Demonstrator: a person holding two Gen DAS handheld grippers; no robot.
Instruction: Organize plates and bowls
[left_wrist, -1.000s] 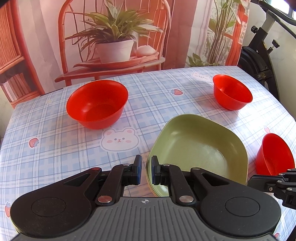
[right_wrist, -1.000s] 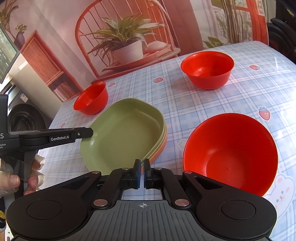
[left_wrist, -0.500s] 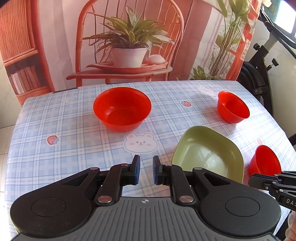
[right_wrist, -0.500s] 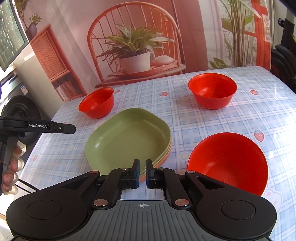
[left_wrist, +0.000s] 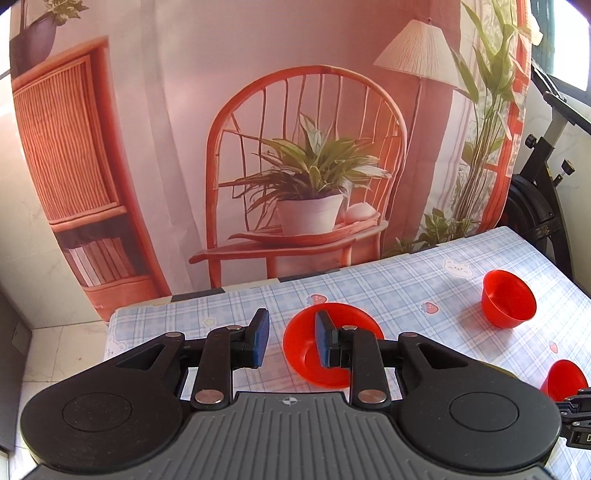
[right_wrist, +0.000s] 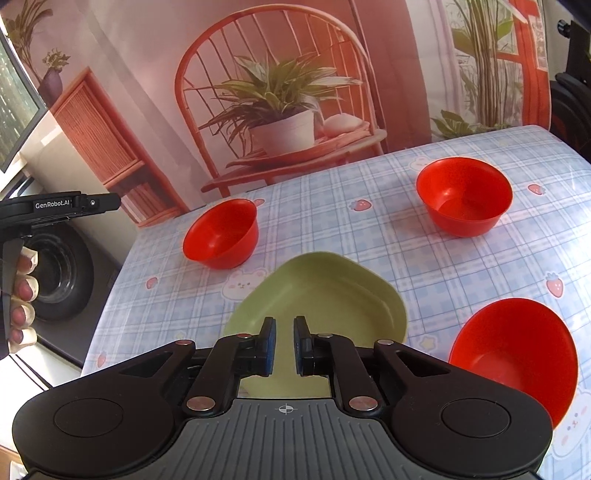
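The green plate (right_wrist: 321, 295) lies mid-table in the right wrist view, on top of a stack seen earlier. Three red bowls stand around it: one at the far left (right_wrist: 221, 236), one at the far right (right_wrist: 463, 201), one near right (right_wrist: 513, 354). My right gripper (right_wrist: 284, 345) hovers open and empty above the plate's near edge. My left gripper (left_wrist: 290, 341) is open and empty, raised off the table's left side, with a red bowl (left_wrist: 325, 347) behind its right finger. Two more red bowls show at the right (left_wrist: 508, 299) and at the lower right (left_wrist: 565, 380).
The table (right_wrist: 388, 236) wears a blue checked cloth with cartoon prints. A backdrop with a printed chair and plant (left_wrist: 310, 184) hangs behind it. An exercise bike (left_wrist: 543, 177) stands at the far right. A washing machine (right_wrist: 62, 273) stands left of the table.
My left gripper let go of the green plate, opened wider, and pulled back and up. My right gripper rose, drew back and opened slightly. The plate stays on the table.
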